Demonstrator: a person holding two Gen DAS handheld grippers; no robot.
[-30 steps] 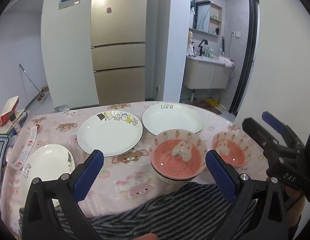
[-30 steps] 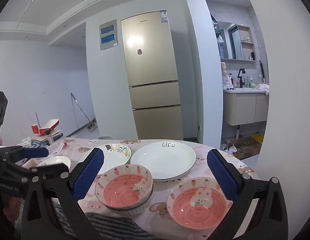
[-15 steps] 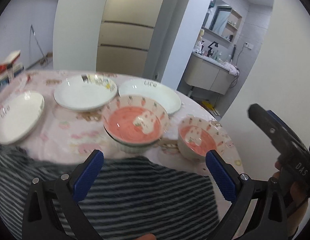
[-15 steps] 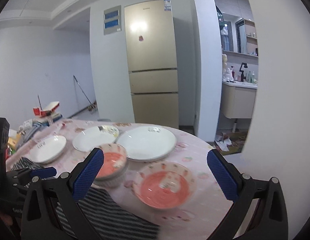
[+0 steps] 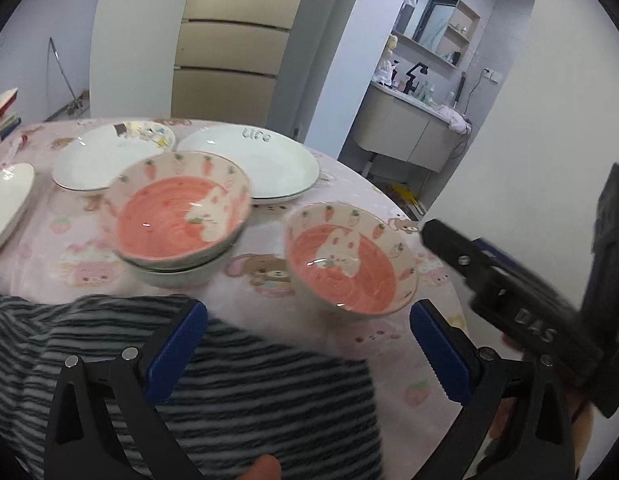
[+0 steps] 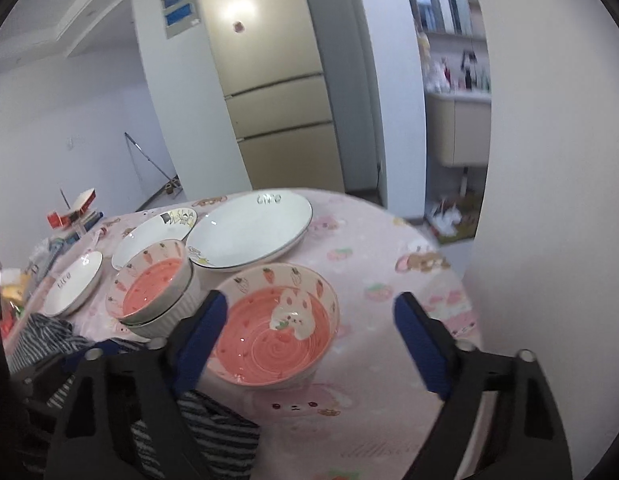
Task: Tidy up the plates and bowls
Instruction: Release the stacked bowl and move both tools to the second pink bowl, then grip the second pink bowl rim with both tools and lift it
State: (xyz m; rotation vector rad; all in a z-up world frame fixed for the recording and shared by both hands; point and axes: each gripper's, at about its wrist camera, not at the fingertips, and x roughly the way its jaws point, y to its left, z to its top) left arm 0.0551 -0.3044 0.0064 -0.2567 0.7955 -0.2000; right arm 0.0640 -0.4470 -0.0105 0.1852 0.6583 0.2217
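Left claw (image 5: 305, 344): spread wide, pinching nothing, hanging over the striped cloth (image 5: 213, 392) at the near worktop edge.
Right claw (image 6: 309, 340): spread wide and empty, its two blue pads flanking the near side of the single pink bowl (image 6: 275, 326), not touching it as far as the right wrist view shows.
Single pink bowl: upright on the pink worktop (image 6: 389, 272), at about 5 o'clock from the large "Life" plate (image 6: 249, 234).
Stacked bowls (image 6: 153, 294): a pink bowl nested in a white ribbed one, at 9 o'clock from the single bowl, close beside it but apart.
Plates: the cartoon-rimmed plate (image 6: 153, 230) sits at 9 o'clock from the "Life" plate; a smaller white plate (image 6: 73, 288) lies farther out at 8 o'clock.
Likely step: taking the single bowl to nest it on the stack.
Risk, grip: a glazed, sloping rim could slip from the pads if pinched shallowly or off-centre.
Risk, collision: swinging toward 9 o'clock could knock the stack or cross the left claw.
Risk, edge: the bowl stands near the worktop's rim; a push instead of a lift could slide it off.
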